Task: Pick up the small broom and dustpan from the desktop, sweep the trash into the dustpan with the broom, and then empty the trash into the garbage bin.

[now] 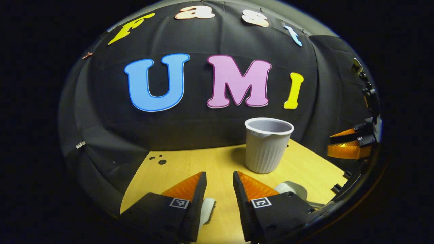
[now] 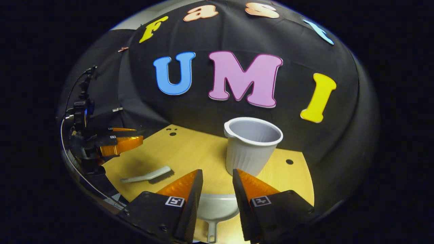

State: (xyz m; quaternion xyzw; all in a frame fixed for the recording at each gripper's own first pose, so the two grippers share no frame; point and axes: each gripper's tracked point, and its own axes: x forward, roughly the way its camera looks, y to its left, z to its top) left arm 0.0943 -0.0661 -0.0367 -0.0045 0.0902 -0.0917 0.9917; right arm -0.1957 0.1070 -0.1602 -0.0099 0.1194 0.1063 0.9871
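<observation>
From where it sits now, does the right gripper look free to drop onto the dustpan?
Probably yes. The right gripper is open, with the dustpan lying flat on the desk directly between and below its fingers, handle toward the camera. The garbage bin stands behind it, not in the way.

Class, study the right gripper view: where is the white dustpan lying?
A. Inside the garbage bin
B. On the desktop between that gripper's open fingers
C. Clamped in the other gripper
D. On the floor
B: the dustpan lies flat on the desktop, framed by the right gripper with its fingers apart, in front of the garbage bin.
</observation>
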